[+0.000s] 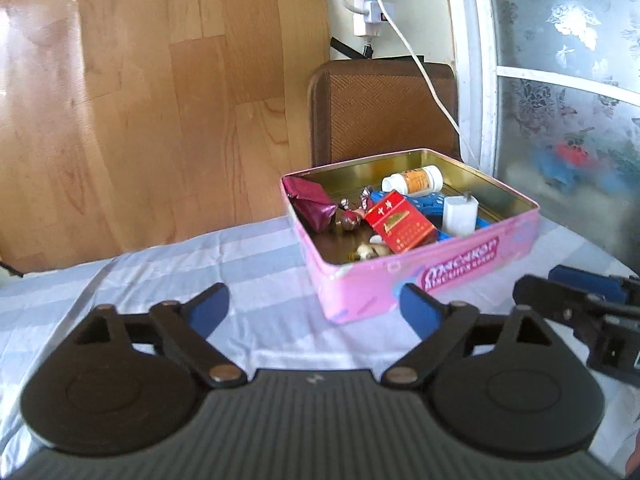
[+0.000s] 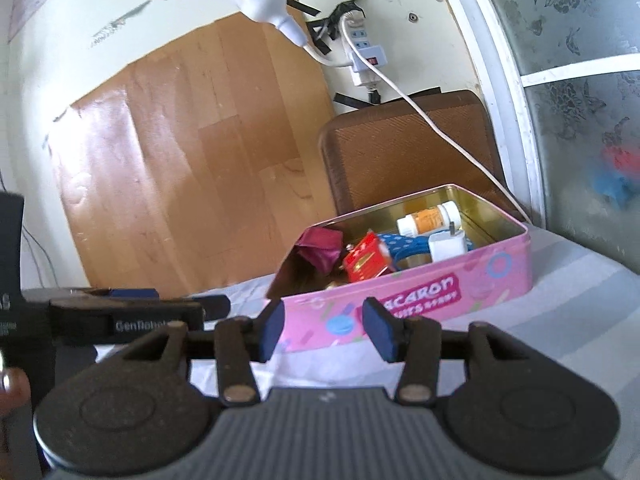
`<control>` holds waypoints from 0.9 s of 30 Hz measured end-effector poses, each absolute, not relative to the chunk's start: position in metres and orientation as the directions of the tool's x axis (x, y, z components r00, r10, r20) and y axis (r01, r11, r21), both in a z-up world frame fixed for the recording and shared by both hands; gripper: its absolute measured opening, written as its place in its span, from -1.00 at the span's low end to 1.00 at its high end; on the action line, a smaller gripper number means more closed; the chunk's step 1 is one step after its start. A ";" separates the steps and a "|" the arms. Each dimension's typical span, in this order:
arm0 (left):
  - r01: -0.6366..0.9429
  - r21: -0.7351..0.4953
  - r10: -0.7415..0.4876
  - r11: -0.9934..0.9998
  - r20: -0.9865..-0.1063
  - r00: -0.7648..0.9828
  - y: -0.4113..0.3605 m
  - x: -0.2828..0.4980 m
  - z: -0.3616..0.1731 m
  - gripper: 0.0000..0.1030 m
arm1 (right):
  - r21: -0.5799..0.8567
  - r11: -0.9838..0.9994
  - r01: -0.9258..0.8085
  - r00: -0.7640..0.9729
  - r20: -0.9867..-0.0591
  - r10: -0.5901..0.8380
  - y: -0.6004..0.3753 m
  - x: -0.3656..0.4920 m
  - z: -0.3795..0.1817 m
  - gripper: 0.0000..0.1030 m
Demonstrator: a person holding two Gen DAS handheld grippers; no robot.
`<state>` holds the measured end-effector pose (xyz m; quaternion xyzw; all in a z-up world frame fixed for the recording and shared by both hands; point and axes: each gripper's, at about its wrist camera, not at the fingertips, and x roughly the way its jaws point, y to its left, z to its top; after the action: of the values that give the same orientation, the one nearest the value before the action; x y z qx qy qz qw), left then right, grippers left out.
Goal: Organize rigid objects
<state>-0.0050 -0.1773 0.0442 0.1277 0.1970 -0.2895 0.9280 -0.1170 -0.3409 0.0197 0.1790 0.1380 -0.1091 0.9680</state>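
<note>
**Both hands empty, tin box already full**

The left gripper (image 1: 314, 312) has its fingers spread wide and holds nothing. The right gripper (image 2: 324, 330) is also released and empty. Both hover low over the striped cloth (image 1: 256, 264) on the counter, just in front of the pink tin (image 1: 432, 276).

Inside the tin, left to right: a purple pouch (image 1: 310, 204), wrapped candies (image 1: 352, 216), a red packet (image 1: 400, 226), a white charger (image 1: 460, 216) and, behind, a pill bottle (image 1: 414, 180).

The sorting looks almost done. Next, I think, a hand must find any thing left outside.
</note>
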 end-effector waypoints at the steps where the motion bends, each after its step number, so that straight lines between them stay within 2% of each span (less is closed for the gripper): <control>1: 0.584 0.124 -0.484 0.802 -0.436 0.758 -0.174 -0.010 0.043 0.92 | 0.320 0.911 0.259 0.939 -0.303 -0.161 -0.336 -0.122 0.021 -0.07; 3: 0.575 0.129 -0.474 0.808 -0.438 0.764 -0.167 -0.019 0.039 1.00 | 0.323 0.912 0.253 0.942 -0.298 -0.155 -0.328 -0.129 0.022 -0.04; 15: 0.518 0.051 -0.429 0.854 -0.495 0.756 -0.125 -0.071 0.016 1.00 | 0.311 0.925 0.219 0.939 -0.325 -0.113 -0.287 -0.169 0.019 0.04; 19: 0.480 0.010 -0.421 0.877 -0.465 0.779 -0.111 -0.092 0.016 1.00 | 0.341 0.917 0.205 0.942 -0.323 -0.090 -0.278 -0.189 0.021 0.04; 27: 0.489 0.061 -0.425 0.870 -0.410 0.807 -0.106 -0.123 0.022 1.00 | 0.315 0.922 0.224 0.949 -0.286 -0.133 -0.263 -0.229 0.024 0.19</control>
<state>-0.1227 -0.1064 0.0222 0.0821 0.1955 -0.2413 0.9470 -0.2286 -0.2629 0.0238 0.1746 0.1307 -0.0920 0.9716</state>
